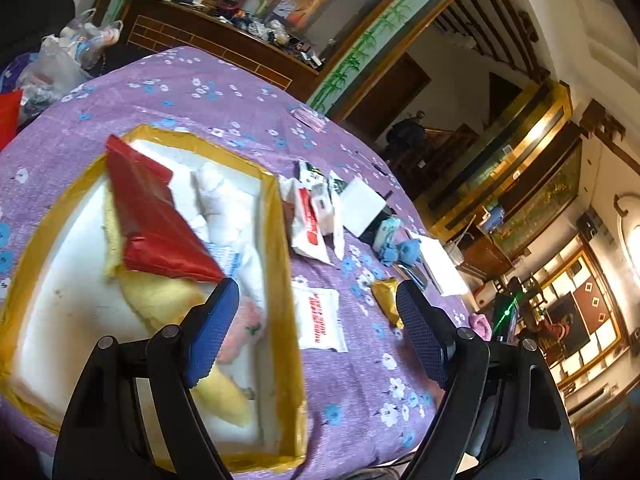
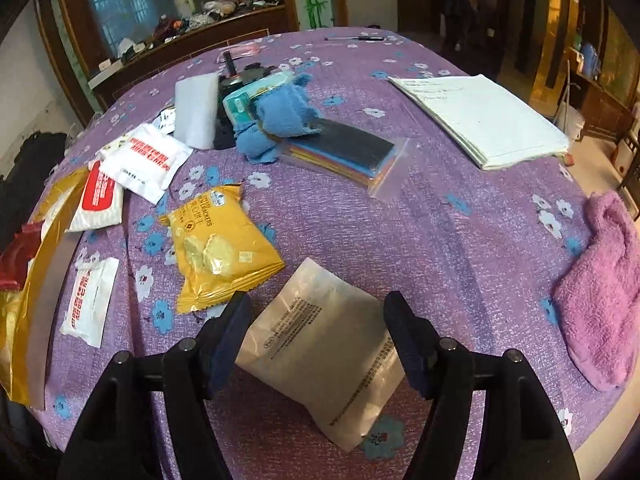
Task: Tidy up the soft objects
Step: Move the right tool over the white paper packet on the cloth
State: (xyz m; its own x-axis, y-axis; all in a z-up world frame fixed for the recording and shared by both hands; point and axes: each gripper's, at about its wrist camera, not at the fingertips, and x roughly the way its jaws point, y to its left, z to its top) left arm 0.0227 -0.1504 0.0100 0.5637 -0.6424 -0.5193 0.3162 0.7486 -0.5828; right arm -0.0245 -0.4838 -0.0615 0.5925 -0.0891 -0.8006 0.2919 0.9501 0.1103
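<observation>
Two grippers work over a round tabletop point(image 2: 460, 216) draped in a purple floral cloth. The left gripper point(image 1: 316, 320) hangs with its jaws wide apart and nothing between them; one blue pad sits over the tray, the other over the cloth. That white foam tray point(image 1: 276, 216), edged in yellow tape, holds a red packet point(image 1: 152, 216) lying on a yellow sponge-like piece point(image 1: 160, 300), a white bundle point(image 1: 216, 200) behind them, and a pink soft thing point(image 1: 244, 328) largely hidden behind the left finger. The tray's near corner is cut off by the gripper body, and motion blur smears its contents, so finer detail cannot be made out.

The right gripper point(image 2: 318, 320) stands with its jaws spread on either side of a beige sachet point(image 2: 324, 344) that lies flat on the cloth; the pads do not press on it. Its print is too small to read. Just beside it lies a yellow cracker packet point(image 2: 220, 244), and farther left are white tissue packs with red lettering point(image 2: 90, 296), with the tray's taped rim cut off at the frame edge. Behind sit a blue cloth point(image 2: 280, 116) on a zip bag of coloured sheets point(image 2: 352, 156), a white pad of paper point(image 2: 484, 120), and a pink towel point(image 2: 604, 292) at the right edge, partly out of frame.
</observation>
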